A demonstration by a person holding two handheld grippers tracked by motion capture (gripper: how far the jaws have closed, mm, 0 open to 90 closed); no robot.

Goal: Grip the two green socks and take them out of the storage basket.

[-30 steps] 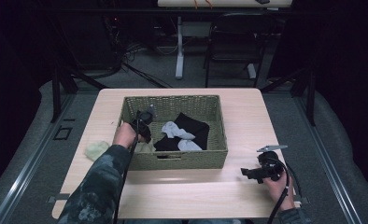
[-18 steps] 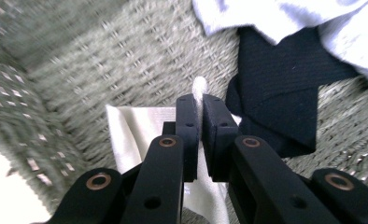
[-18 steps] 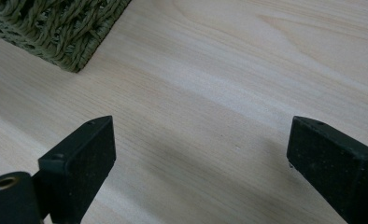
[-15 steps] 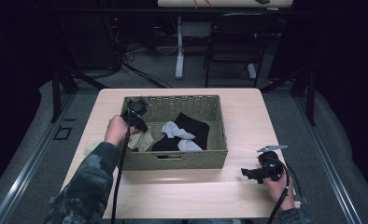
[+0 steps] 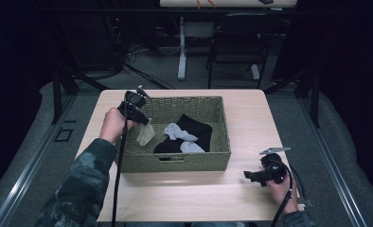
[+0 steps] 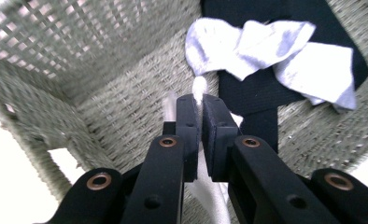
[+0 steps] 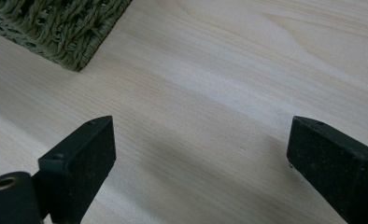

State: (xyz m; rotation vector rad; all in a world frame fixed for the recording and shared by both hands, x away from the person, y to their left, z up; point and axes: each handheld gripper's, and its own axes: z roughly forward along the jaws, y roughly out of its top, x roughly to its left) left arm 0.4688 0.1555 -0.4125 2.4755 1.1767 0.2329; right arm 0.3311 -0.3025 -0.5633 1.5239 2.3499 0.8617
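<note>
Two handheld tongs work at a pale wooden bench [image 5: 251, 118] carrying a woven basket [image 5: 222, 137]. The left tongs [image 5: 145, 118], raised over the basket's left side, are clenched on a pale sock [image 5: 146, 134] that hangs down inside the left wall. A black cloth [image 5: 199, 130] lies on the basket floor with a light grey sock [image 5: 179, 135] draped across it. The right tongs [image 5: 249, 176] rest low over the bench's near right corner, jaws spread wide, grasping nothing.
</note>
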